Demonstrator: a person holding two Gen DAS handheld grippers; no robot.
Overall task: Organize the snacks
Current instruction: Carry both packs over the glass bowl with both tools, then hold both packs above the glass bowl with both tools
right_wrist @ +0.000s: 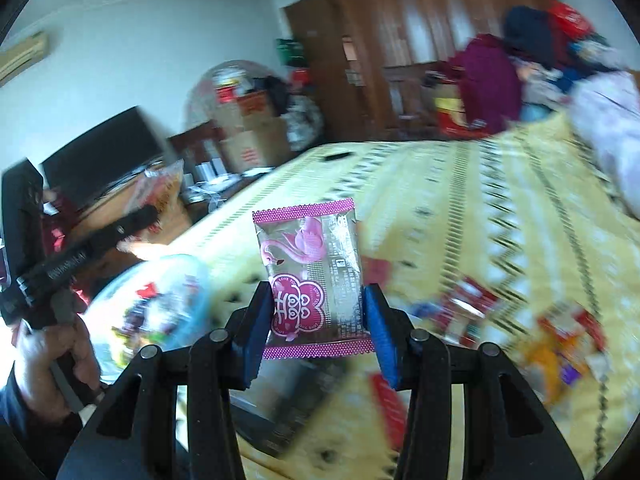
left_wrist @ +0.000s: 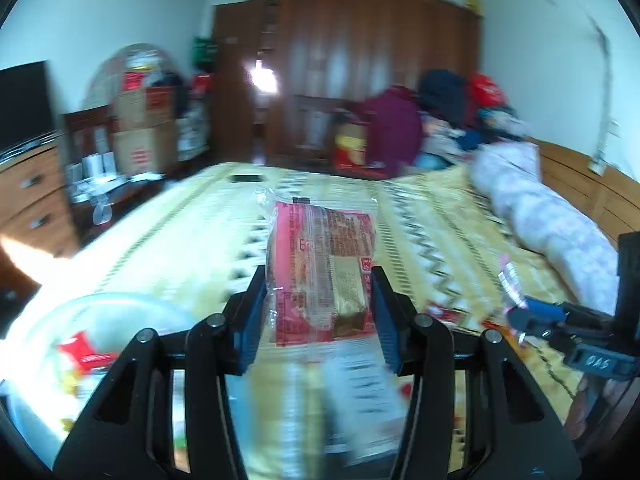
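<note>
My left gripper (left_wrist: 319, 292) is shut on a red and clear snack packet (left_wrist: 322, 268) and holds it upright above the yellow patterned bed (left_wrist: 432, 216). My right gripper (right_wrist: 318, 306) is shut on a pink and silver flamingo snack packet (right_wrist: 312, 272), also held upright above the bed (right_wrist: 460, 208). A round clear bowl (left_wrist: 60, 344) with several snacks in it sits at lower left; it also shows in the right wrist view (right_wrist: 156, 304). Loose red and orange snack packets (right_wrist: 556, 340) lie on the bed at right. The right gripper appears in the left wrist view (left_wrist: 532, 312), and the left gripper in the right wrist view (right_wrist: 120, 224).
A pink floral pillow (left_wrist: 548, 216) lies along the bed's right side by a wooden headboard (left_wrist: 592, 188). Piled clothes (left_wrist: 440, 120) and a wardrobe (left_wrist: 360, 60) stand behind. A dresser (left_wrist: 28, 200), cardboard boxes (left_wrist: 140, 140) and a dark phone (left_wrist: 246, 178) are at left. A flat printed package (left_wrist: 360, 392) lies under the left gripper.
</note>
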